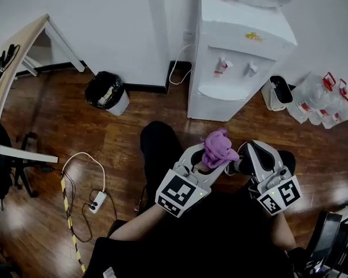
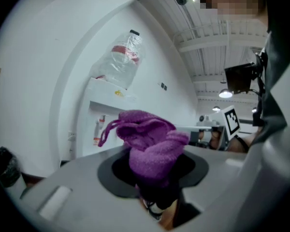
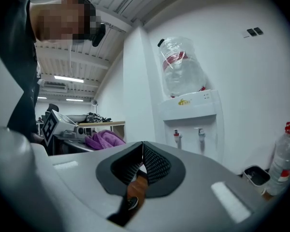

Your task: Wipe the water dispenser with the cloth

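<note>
Purple cloth (image 1: pixel 219 148), bunched, clamped in left gripper (image 1: pixel 204 164), well short of white water dispenser (image 1: pixel 232 62) at the wall; right gripper (image 1: pixel 241 167) just beside, jaws pressed together on nothing. Right gripper view alone shows the whole inverted bottle (image 3: pixel 182 69) atop the dispenser; head view alone shows black-lined bin (image 1: pixel 107 91), power strip (image 1: pixel 97 201), spare bottles (image 1: pixel 327 100)

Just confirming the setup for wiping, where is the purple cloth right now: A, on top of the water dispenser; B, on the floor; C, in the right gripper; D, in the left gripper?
D: the left gripper view shows the purple cloth bunched between the jaws of the left gripper, while the right gripper is shut on nothing.
</note>
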A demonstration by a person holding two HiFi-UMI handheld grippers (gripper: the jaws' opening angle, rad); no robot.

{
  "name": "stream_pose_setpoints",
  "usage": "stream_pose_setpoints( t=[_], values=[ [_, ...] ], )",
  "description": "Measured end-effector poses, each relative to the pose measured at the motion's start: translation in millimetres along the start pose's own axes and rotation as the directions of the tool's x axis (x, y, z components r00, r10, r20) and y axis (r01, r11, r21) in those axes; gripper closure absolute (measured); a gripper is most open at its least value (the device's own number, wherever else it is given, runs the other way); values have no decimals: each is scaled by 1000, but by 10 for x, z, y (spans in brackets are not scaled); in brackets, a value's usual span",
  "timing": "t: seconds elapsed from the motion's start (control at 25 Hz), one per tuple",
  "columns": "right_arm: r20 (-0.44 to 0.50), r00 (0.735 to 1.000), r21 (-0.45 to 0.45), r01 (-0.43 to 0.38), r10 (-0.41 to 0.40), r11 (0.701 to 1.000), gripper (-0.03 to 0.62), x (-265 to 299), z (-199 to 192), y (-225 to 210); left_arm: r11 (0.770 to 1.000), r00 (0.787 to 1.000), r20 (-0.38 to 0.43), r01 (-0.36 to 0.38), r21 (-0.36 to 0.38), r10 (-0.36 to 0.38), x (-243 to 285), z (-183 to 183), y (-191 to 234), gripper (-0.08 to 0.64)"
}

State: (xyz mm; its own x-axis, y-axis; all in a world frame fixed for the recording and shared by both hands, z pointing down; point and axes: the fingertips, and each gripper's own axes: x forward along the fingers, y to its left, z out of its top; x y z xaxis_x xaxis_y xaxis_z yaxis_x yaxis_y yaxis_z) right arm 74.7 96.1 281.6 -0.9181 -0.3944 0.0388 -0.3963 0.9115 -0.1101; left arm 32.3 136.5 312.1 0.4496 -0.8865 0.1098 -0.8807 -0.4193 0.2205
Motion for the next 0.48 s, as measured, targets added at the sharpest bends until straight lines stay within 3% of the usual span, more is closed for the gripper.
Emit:
stream_pose_setpoints(
  t=[0.12,0.28,0.48],
  values=[
    [-21,998,-21,-51,51,998,588,-37,-38,78,998,999,21,-44,-33,45,-54,-11,-69,385],
    [7,993,-20,-118,118,993,588,-168,-42,244,994,994,-26,-103,-33,102,-183,-249,-260,385],
    [19,990,14,-138,138,990,588,-425,-214,420,989,989,-56,-142,-39,140,-378,-473,-532,385]
  ],
)
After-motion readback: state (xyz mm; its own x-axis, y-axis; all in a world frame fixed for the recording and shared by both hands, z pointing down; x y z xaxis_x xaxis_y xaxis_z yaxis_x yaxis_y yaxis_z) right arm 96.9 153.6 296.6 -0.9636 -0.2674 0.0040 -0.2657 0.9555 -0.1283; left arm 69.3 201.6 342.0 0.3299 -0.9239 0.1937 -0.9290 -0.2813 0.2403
